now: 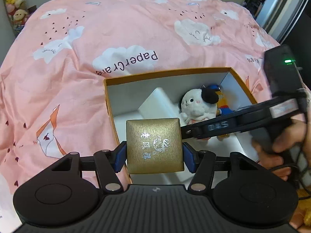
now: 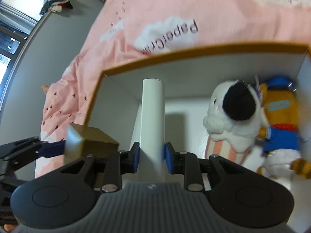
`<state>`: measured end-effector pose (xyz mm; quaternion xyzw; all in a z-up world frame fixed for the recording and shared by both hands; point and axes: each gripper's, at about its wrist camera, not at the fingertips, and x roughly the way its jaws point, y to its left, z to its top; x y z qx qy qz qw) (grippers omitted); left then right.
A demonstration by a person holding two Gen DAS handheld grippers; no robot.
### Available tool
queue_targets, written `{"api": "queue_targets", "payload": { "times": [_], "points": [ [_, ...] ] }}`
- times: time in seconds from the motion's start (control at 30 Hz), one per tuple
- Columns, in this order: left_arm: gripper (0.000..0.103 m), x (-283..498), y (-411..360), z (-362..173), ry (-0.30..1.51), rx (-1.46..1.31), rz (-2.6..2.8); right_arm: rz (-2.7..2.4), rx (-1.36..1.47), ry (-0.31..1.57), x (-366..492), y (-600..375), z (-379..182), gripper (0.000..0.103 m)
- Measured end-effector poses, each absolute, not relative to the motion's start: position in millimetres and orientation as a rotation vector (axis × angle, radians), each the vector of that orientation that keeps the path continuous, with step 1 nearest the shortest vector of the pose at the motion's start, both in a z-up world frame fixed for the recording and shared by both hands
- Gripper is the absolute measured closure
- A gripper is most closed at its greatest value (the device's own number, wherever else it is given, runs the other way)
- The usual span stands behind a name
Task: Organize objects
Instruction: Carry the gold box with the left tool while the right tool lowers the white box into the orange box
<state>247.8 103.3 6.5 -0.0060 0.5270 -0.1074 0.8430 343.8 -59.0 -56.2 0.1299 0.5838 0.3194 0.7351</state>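
While my left tongs (image 1: 155,156) clench the gold brushed square box (image 1: 155,145) and my right tongs (image 2: 152,158) grip the slim white box (image 2: 153,116), both hover over the orange-rimmed cardboard box (image 1: 167,71); next, lower and release.

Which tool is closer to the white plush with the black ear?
Right. The right tool, gripping a white box, is beside the plush; the left tool, holding the gold box, is farther off.
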Motion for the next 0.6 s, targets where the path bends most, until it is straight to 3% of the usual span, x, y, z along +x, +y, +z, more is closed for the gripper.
{"api": "queue_targets", "payload": {
  "times": [0.43,0.6],
  "points": [
    [0.035,265,104,4,1.164,0.066,-0.233,0.71,0.334,1.415,371,-39,-97,0.073],
    [0.035,266,99,3,1.172,0.103,-0.228,0.714,0.222,1.406,370,-34,-91,0.07]
  ]
}}
